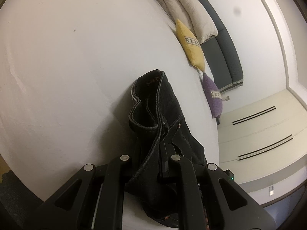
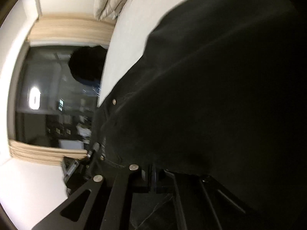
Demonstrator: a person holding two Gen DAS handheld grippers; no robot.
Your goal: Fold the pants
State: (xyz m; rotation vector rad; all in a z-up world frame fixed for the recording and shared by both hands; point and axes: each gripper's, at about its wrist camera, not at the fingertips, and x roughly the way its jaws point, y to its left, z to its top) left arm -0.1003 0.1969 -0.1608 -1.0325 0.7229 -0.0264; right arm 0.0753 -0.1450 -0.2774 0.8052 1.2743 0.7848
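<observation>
Fingers pinch black pants (white bed).

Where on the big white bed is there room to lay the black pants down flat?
The wide white bed left of the black pants is bare. It's crowded along the right edge: beige pillows, yellow cushion, purple cushion. The left gripper grips the pants.

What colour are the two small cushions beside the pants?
One cushion is yellow, the other purple, each with a patterned band; clearest in the left wrist view.
</observation>
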